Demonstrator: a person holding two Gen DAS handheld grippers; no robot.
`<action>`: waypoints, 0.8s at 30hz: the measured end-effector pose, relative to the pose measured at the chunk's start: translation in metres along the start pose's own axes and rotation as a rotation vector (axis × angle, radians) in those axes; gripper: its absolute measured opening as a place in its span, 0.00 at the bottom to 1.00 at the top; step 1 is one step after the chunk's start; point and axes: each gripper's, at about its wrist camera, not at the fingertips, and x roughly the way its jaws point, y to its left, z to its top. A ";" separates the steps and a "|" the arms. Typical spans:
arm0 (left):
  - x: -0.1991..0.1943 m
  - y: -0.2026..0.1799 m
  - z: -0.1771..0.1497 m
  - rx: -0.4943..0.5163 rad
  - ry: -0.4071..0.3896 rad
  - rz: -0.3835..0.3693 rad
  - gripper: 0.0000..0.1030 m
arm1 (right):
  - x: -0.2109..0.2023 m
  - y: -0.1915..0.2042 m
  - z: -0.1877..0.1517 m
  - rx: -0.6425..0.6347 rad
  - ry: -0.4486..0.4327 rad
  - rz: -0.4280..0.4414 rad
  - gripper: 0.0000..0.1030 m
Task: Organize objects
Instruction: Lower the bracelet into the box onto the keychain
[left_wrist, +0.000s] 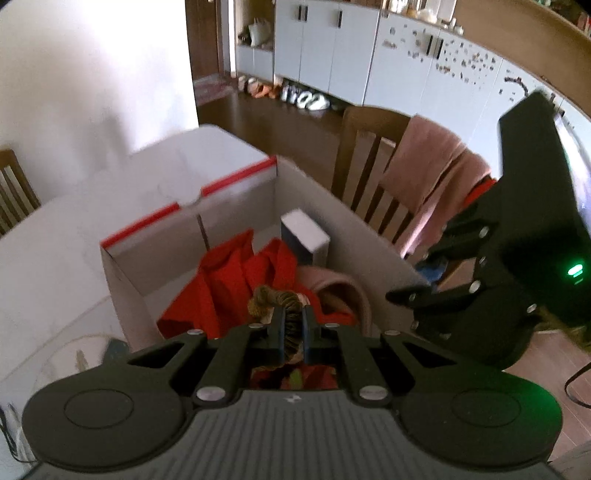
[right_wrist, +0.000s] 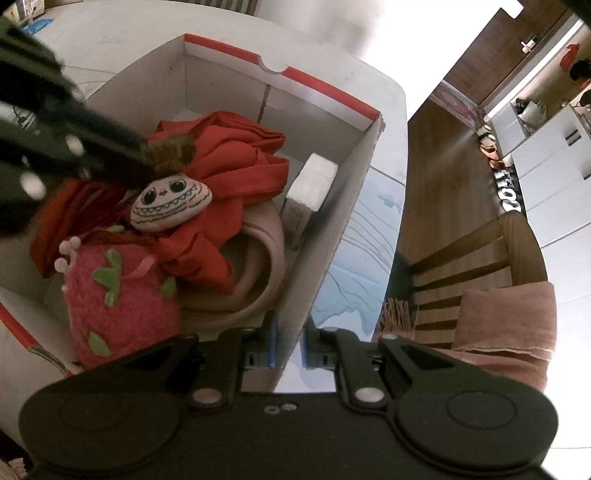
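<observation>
A white cardboard box with a red rim (left_wrist: 236, 177) stands open on the table. My left gripper (left_wrist: 293, 317) is shut on the brown tuft of hair (left_wrist: 269, 299) of a plush doll and hangs over the box. In the right wrist view the doll (right_wrist: 122, 295) has a pink, green-leafed body and a white grinning face (right_wrist: 171, 203); it lies on a red cloth (right_wrist: 236, 166), with the left gripper (right_wrist: 144, 147) at its hair. My right gripper (right_wrist: 288, 343) straddles the near box wall (right_wrist: 332, 240), shut on it; the same gripper (left_wrist: 413, 280) shows at the box's right side.
Inside the box also lie a rolled beige-pink item (right_wrist: 258, 258) and a small white carton (right_wrist: 314, 181). A wooden chair draped with a pink towel (left_wrist: 432, 166) stands beside the white table (left_wrist: 55, 240). A blue patterned mat (right_wrist: 365, 258) lies next to the box.
</observation>
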 end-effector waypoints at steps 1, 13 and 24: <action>0.004 0.000 -0.002 -0.001 0.012 0.001 0.07 | 0.000 0.000 0.000 -0.001 0.000 0.000 0.10; 0.031 -0.004 -0.014 0.018 0.114 -0.006 0.07 | -0.001 0.002 0.000 -0.005 -0.001 -0.003 0.10; 0.022 -0.002 -0.016 0.006 0.114 0.011 0.09 | -0.002 0.002 0.000 -0.008 -0.001 -0.006 0.10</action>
